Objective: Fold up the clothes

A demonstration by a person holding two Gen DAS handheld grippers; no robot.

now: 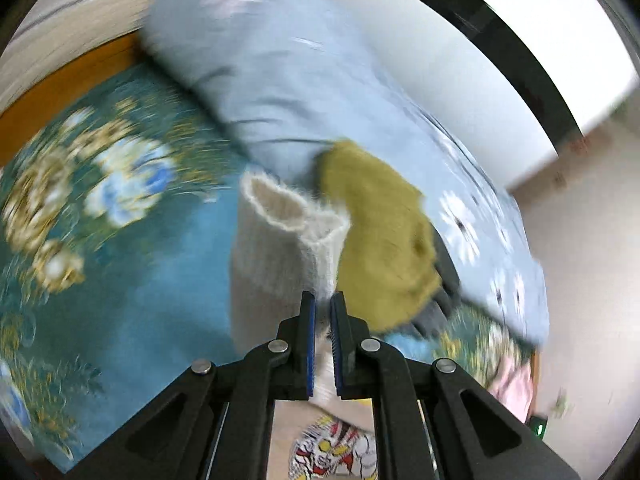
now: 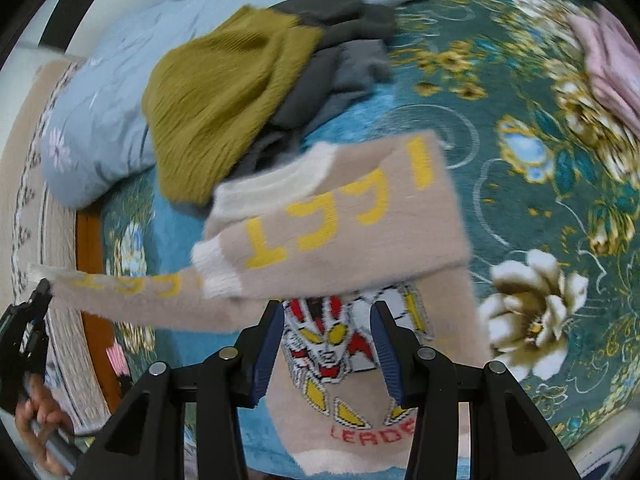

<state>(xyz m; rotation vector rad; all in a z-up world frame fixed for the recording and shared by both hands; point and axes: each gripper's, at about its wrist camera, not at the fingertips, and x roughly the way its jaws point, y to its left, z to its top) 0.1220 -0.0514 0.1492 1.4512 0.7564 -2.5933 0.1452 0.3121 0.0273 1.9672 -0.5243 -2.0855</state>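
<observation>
A beige knit sweater point(image 2: 360, 216) with yellow letters and a robot-face print lies on the teal floral bedspread point(image 2: 520, 120). One sleeve is folded across its chest. My left gripper point(image 1: 323, 300) is shut on the cream cuff of the other sleeve point(image 1: 280, 248) and holds it lifted; it also shows in the right wrist view point(image 2: 40, 288) at the far left, pulling the sleeve point(image 2: 140, 296) out sideways. My right gripper point(image 2: 328, 312) is open and empty, just above the sweater's print.
An olive knit garment point(image 2: 224, 92) and dark grey clothes point(image 2: 344, 48) are piled behind the sweater. A light blue floral duvet point(image 1: 272, 80) lies rolled beyond them. A pink folded garment point(image 2: 612, 56) sits at the right. The bed's wooden edge point(image 2: 92, 280) is on the left.
</observation>
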